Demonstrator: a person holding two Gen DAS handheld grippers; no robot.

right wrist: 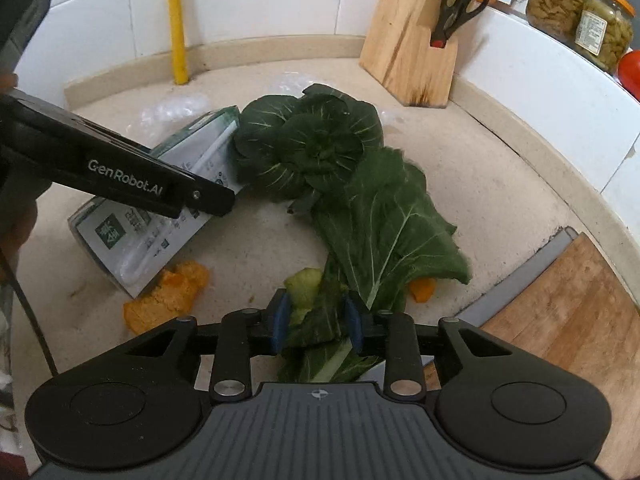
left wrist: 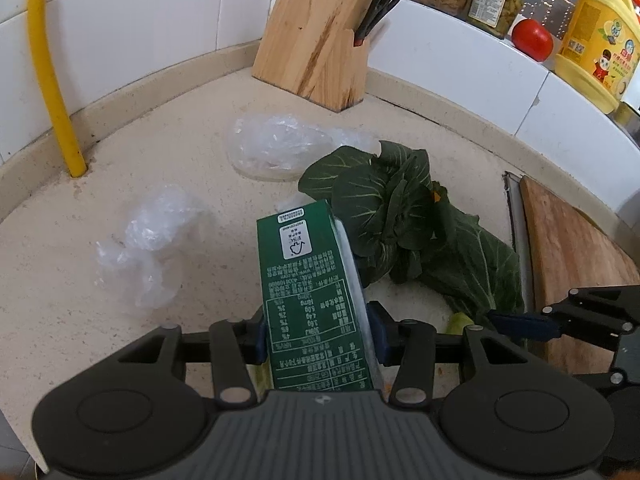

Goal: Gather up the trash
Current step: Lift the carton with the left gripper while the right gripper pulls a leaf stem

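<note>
My left gripper is shut on a green milk carton, its blue pads pressed on both sides; the carton also shows in the right wrist view under the left gripper's finger. My right gripper is shut on dark green vegetable leaves, gripping their stems at the counter. The leaves also lie right of the carton in the left wrist view. Two crumpled clear plastic bags lie on the counter. Orange peel pieces lie near the leaves.
A wooden knife block with scissors stands in the corner. A yellow pipe rises at the left wall. A wooden cutting board lies at the right. Jars, a tomato and a yellow bottle stand on the ledge.
</note>
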